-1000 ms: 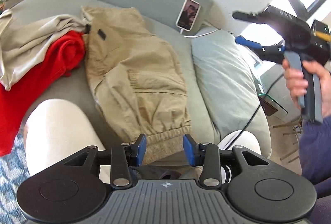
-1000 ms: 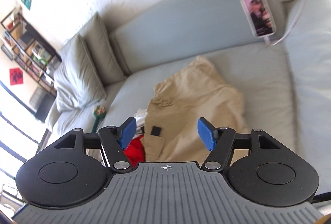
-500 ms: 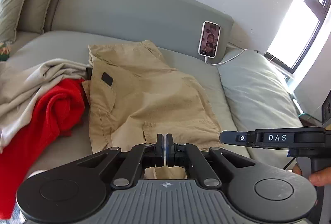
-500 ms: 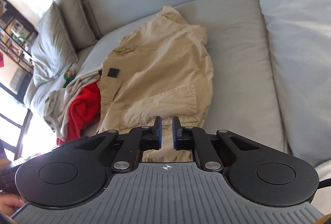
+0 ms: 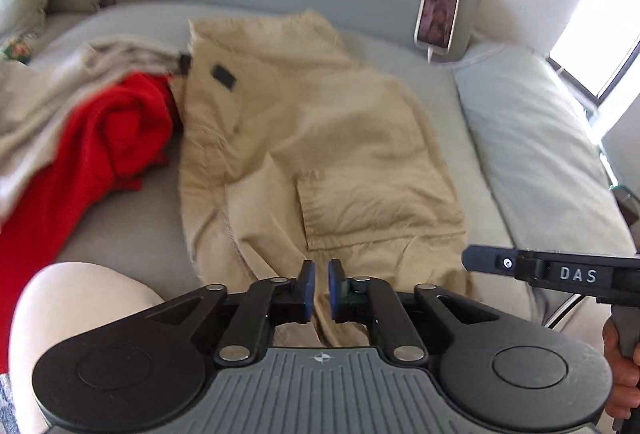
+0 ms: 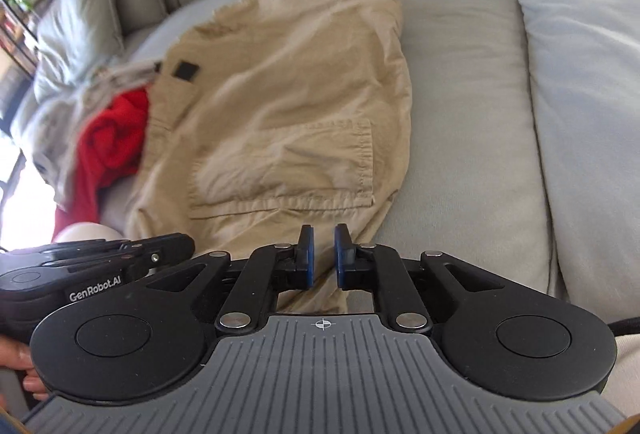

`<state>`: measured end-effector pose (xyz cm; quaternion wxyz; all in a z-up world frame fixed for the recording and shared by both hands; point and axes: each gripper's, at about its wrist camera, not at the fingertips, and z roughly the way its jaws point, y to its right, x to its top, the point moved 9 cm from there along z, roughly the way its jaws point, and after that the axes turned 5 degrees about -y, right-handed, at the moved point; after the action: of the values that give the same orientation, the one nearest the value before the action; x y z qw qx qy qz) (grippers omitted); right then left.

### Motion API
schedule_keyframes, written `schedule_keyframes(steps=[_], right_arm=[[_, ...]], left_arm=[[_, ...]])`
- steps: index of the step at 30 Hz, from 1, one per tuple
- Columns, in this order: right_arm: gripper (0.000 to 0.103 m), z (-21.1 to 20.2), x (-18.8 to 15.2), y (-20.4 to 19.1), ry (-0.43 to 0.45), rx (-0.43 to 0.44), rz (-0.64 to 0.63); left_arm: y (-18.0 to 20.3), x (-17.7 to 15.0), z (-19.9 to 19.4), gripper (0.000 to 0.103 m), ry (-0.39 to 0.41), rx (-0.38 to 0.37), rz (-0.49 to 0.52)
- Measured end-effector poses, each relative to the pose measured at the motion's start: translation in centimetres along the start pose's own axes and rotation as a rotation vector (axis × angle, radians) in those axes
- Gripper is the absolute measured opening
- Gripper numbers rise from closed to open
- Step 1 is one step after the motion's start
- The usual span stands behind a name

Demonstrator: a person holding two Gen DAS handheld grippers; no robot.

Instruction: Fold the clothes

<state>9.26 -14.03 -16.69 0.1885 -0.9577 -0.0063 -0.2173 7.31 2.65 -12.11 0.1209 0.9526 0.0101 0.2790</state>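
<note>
Tan cargo trousers (image 5: 320, 153) lie spread on the grey sofa seat (image 5: 404, 57), also in the right wrist view (image 6: 280, 105). My left gripper (image 5: 319, 284) hovers over their near hem, jaws almost closed with a narrow gap, nothing between them. My right gripper (image 6: 323, 254) hovers over the near right hem, jaws a narrow gap apart, empty. Each gripper shows in the other's view, the right one (image 5: 560, 274) to the right, the left one (image 6: 100, 266) to the left.
A red garment (image 5: 100, 137) and a beige garment (image 5: 48, 97) are piled left of the trousers. A phone (image 5: 437, 15) on a cable leans on the backrest. A grey cushion (image 5: 532, 137) lies right. A knee (image 5: 76, 314) is at the lower left.
Both grippers closed from wide open a second ago, then opened slightly to a narrow gap. Both moved down and closer to the trousers' near hem.
</note>
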Motion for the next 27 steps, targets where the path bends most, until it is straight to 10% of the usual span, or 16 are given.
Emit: schedule_keyframes(steps=[11, 27], right_arm=[[0.034, -4.8, -3.5, 0.7, 0.063, 0.088, 0.119], [0.034, -4.7, -3.8, -0.7, 0.043, 0.028, 0.068]], left_arm=[[0.2, -1.6, -4.2, 0.019, 0.08, 0.006, -0.049], [-0.2, -1.5, -1.8, 0.022, 0.056, -0.063, -0.081]])
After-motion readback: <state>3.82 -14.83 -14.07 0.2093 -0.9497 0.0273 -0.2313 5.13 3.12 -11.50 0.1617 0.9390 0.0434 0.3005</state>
